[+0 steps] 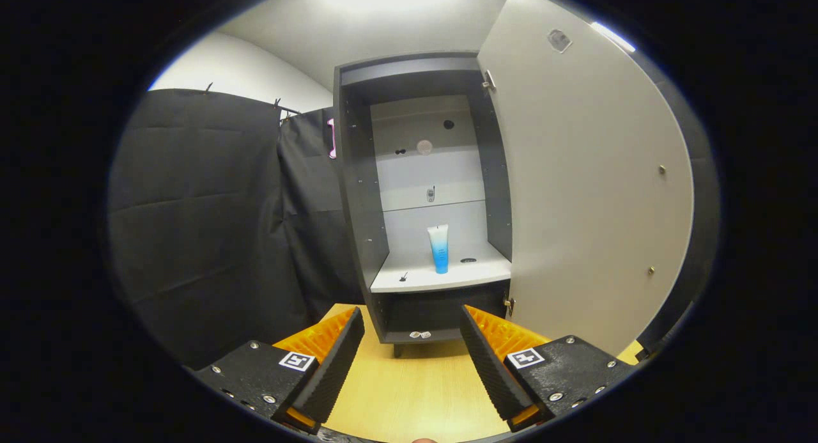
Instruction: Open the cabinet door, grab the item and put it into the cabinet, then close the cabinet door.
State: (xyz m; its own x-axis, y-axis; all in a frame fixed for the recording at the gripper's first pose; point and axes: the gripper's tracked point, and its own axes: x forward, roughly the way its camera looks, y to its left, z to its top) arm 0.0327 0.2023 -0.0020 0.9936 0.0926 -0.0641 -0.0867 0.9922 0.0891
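A slim tube (438, 248), white at its top and shading to blue at its base, is seen standing upright on its cap on the pale shelf (441, 278) inside the dark cabinet (358, 194), at twelve o'clock from the gripper (412, 325). The tube is set near the middle of the shelf, well apart from both side walls and back from the shelf's front edge. Free shelf surface is left at its nine and three o'clock. The cabinet door (588, 174) is swung wide open at two o'clock. The gripper is held spread, nothing between its fingers, above the wooden table (409, 392), short of the cabinet's base.
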